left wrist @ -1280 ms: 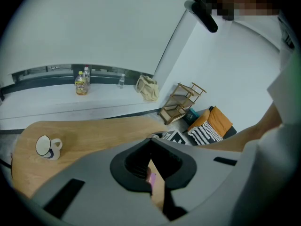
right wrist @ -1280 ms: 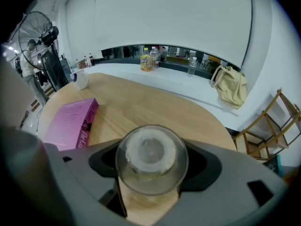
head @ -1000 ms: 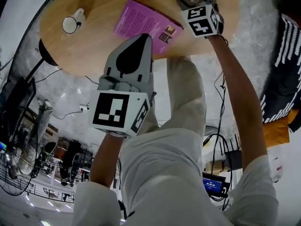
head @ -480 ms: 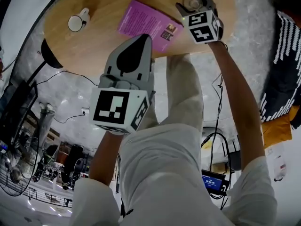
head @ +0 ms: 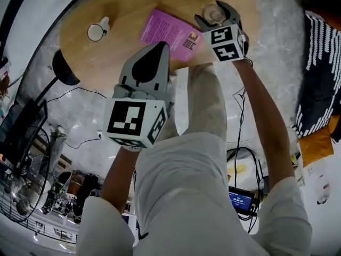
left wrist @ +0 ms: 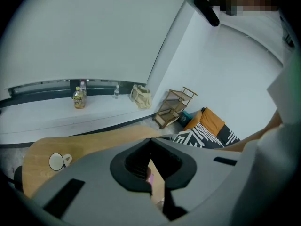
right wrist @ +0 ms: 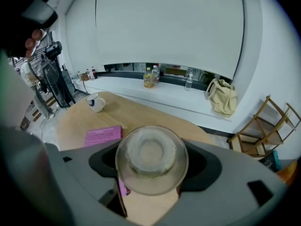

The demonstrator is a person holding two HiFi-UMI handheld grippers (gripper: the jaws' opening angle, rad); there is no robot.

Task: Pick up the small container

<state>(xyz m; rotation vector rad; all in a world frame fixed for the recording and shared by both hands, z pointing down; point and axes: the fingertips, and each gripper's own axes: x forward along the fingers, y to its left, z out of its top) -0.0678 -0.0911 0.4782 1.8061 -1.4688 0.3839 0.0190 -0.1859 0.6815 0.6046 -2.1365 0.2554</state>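
Note:
The small container [head: 214,15] is a clear round tub; in the right gripper view it [right wrist: 151,160] fills the space between the jaws. My right gripper [head: 213,12] is shut on it and holds it above the round wooden table [head: 122,52], near the table's right side. My left gripper [head: 161,46] hangs lower and closer to my body, over the table's near edge. Its jaws meet at the tips with nothing between them, which the left gripper view [left wrist: 151,147] also shows.
A purple book [head: 170,33] lies on the table just left of the right gripper. A white mug [head: 97,31] stands at the table's far left. Cables run over the floor. A striped cushion [head: 322,63] lies to the right, and a wooden rack [right wrist: 263,131] stands beyond the table.
My right gripper has lifted with the container still in it. The left gripper has risen a little too. In the head view the table has slid right and up.

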